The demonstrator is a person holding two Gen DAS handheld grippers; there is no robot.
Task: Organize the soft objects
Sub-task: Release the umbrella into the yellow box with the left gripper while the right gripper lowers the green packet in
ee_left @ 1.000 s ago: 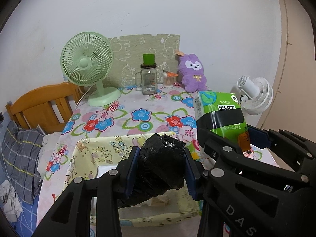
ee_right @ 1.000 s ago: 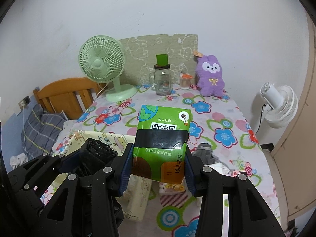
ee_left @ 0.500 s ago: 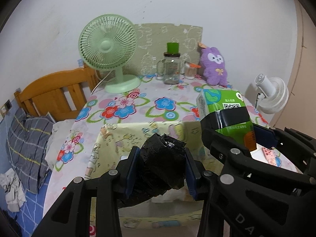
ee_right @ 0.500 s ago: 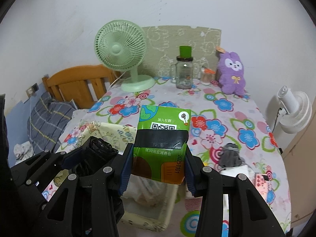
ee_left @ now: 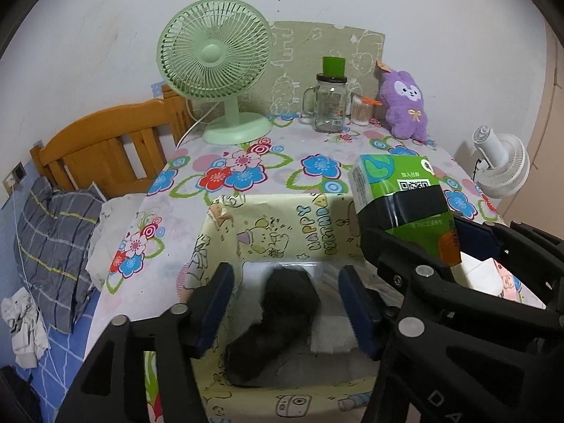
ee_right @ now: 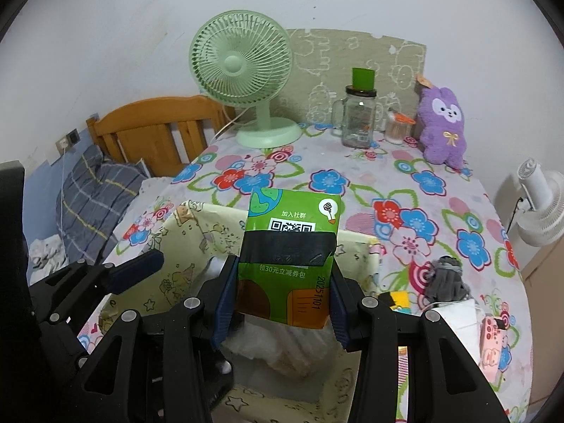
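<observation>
A yellow cartoon-print box [ee_left: 268, 225] stands open on the flowered table. In the left wrist view a black crumpled bundle [ee_left: 278, 320] lies blurred inside it, below my left gripper [ee_left: 287, 303]. That gripper's jaws are opening and its blue pads do not touch the bundle. My right gripper [ee_right: 282, 303] is shut on a green tissue pack [ee_right: 290, 257] and holds it upright over the box [ee_right: 183, 243]. The pack [ee_left: 402, 197] also shows at the right of the left wrist view. A clear plastic bag [ee_right: 282, 345] lies in the box under the pack.
At the table's back stand a green fan [ee_left: 218, 67], a glass jar [ee_left: 329, 102], a cotton-swab cup [ee_left: 361, 112] and a purple plush [ee_left: 405, 105]. A grey cloth [ee_right: 446, 278] and pink item [ee_right: 493, 338] lie right of the box. A wooden bed [ee_left: 105, 148] is left.
My left gripper opened and the black bundle dropped out of it into the box. Both grippers moved forward and down over the box. The right gripper still holds the green pack.
</observation>
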